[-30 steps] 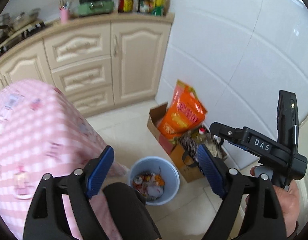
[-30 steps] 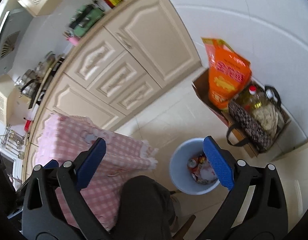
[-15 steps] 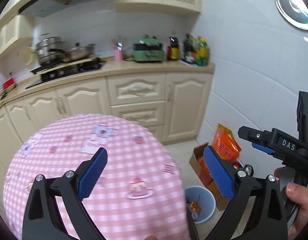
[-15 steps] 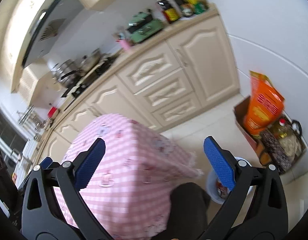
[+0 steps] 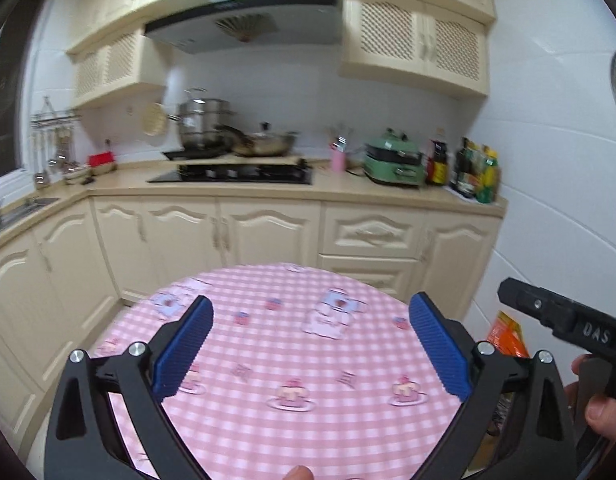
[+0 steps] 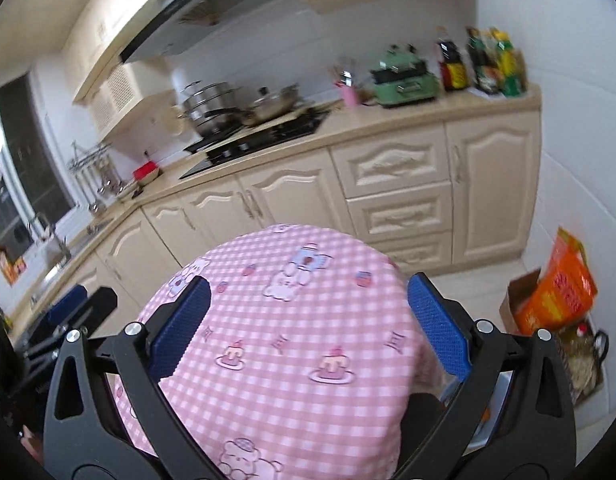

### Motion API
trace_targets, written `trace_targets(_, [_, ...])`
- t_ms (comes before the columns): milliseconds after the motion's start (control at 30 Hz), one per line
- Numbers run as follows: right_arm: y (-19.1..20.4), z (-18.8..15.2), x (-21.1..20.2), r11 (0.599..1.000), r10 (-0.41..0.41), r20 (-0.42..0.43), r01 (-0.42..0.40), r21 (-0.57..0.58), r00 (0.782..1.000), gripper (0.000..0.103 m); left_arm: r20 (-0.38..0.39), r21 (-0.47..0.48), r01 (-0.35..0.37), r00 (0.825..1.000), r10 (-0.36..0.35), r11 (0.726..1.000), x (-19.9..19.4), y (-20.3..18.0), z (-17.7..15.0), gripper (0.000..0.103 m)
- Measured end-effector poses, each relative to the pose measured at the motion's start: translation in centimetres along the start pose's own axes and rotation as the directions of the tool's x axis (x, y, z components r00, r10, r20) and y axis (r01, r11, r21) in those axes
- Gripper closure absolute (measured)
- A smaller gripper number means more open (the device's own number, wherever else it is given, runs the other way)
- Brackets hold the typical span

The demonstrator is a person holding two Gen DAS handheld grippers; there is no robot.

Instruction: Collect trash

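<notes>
Left wrist view: both tools (image 5: 309,346) (image 6: 308,328) gape wide, empty, above the round table's (image 5: 268,432) bare top.

Black claw (image 5: 309,344) frames, blue ribbed pads (image 5: 184,354), silver screws (image 5: 136,348)

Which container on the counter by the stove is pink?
The small pink utensil cup, between the stove and the green appliance. The bottles farther right are dark, yellow and green.

Even, soft daylight fills both views, brightest on the white wall at right. Motion blur smears the right wrist view. Fisheye bends the edges, with dark vignetted corners.
</notes>
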State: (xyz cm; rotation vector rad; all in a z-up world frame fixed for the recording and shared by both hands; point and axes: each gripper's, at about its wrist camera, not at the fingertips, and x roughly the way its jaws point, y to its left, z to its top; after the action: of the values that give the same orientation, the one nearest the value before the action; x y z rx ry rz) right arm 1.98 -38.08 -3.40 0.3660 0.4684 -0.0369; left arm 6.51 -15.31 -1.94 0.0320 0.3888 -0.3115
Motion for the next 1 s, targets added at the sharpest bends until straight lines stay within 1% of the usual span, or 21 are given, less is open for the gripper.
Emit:
trace_targets(100, [2.5, 0.0, 0.0, 0.999, 0.0, 0.01, 0.001, -0.052, 1.0, 0.006, 0.025, -0.006, -0.039, 0.999, 0.039, 0.999, -1.2, 1.6, 0.2, 0.006])
trace_targets(267, [6.9, -0.3, -0.2, 0.989, -0.004, 0.044, 0.01, -0.148, 0.999, 0.006, 0.052, -0.054, -0.115, 0.992, 0.118, 0.992, -3.3, 5.1, 0.5, 0.006])
trace_targets(433, [10.0, -0.7, -0.7, 0.977, -0.006, 0.084, 0.024, -0.212, 0.996, 0.006, 0.07, -0.068, -0.158, 0.984, 0.163, 0.985, -5.1, 7.3, 0.4, 0.006])
trace_targets(533, [11.4, -0.9, -1.0, 0.972, -0.01, 0.113, 0.036, -0.233, 0.994, 0.006, 0.081, -0.071, -0.166, 0.982, 0.172, 0.984, -5.9, 7.9, 0.3, 0.006])
trace_targets(600, [12.0, -1.1, -1.1, 0.971, -0.003, 0.116, 0.031, -0.236, 0.993, 0.006, 0.087, -0.073, -0.184, 0.978, 0.19, 0.98, -6.2, 8.3, 0.3, 0.006])
trace_targets(800, [13.0, -1.5, -1.6, 0.97, -0.007, 0.142, 0.041, -0.239, 0.99, 0.006, 0.086, -0.089, -0.203, 0.974, 0.211, 0.975, -6.6, 9.2, 0.2, 0.006])
trace_targets(1000, [12.9, -1.4, -2.2, 0.975, -0.002, 0.171, 0.04, -0.218, 0.985, 0.006, 0.074, -0.083, -0.206, 0.974, 0.212, 0.975, -6.1, 9.2, 0.0, 0.006])
